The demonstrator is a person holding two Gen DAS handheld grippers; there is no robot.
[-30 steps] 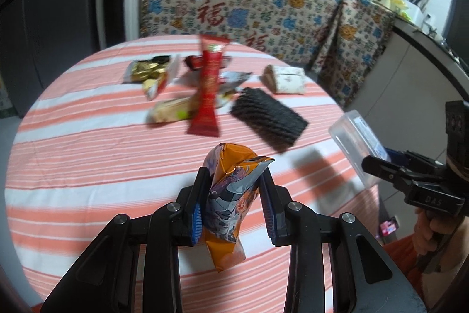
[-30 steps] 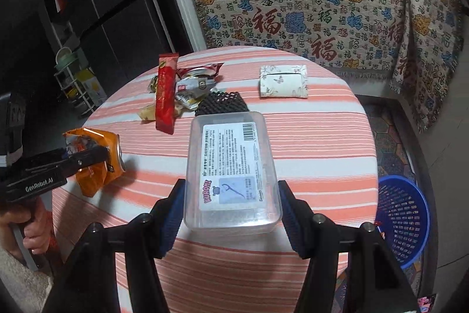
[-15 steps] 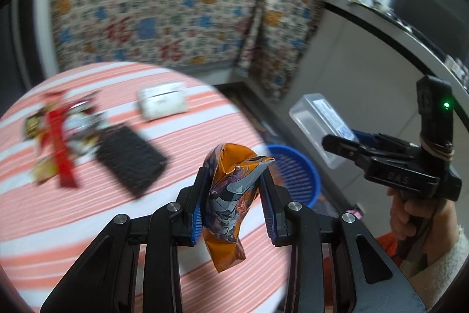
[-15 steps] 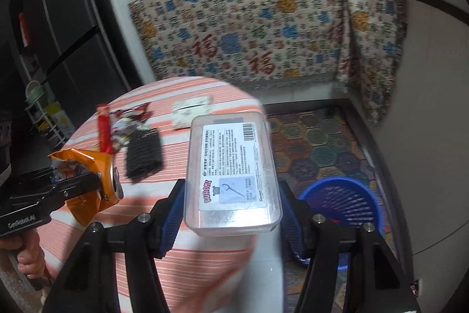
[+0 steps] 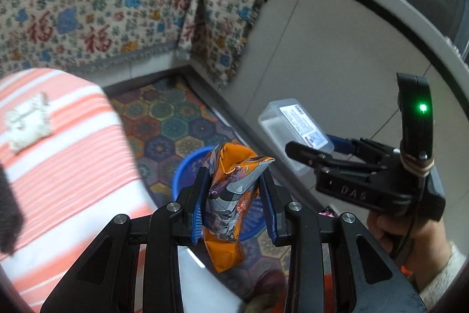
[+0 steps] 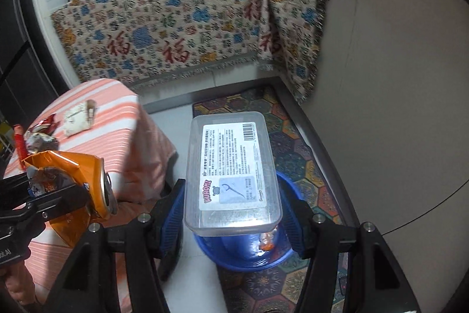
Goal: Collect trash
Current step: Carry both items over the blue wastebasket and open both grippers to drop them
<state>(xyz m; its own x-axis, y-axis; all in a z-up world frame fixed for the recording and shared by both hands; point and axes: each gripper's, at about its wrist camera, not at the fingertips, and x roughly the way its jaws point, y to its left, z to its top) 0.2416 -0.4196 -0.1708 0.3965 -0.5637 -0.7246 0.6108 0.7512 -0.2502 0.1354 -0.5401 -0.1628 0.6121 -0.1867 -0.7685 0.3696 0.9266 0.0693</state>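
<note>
- Right wrist view: right gripper (image 6: 231, 204) clamped a clear plastic box (image 6: 231, 166) above the blue basket (image 6: 249, 257).
- Left gripper (image 5: 234, 207) clenched an orange snack bag (image 5: 231, 195) over that basket; neither item was dropped yet.
- Wrappers (image 6: 38, 137) remained on the table (image 6: 123, 122) beside the basket.

Round table (image 6: 96, 119), orange-white striped cloth: white pouch (image 6: 79, 118) near far edge, heap of wrappers (image 6: 38, 137) with red stick pack (image 6: 19, 141) beside it, dark object (image 5: 7, 210) at frame edge. Floor: patterned hexagon mat (image 6: 296, 143), blue basket (image 6: 246, 254) on mat, small orange scrap inside.
</note>
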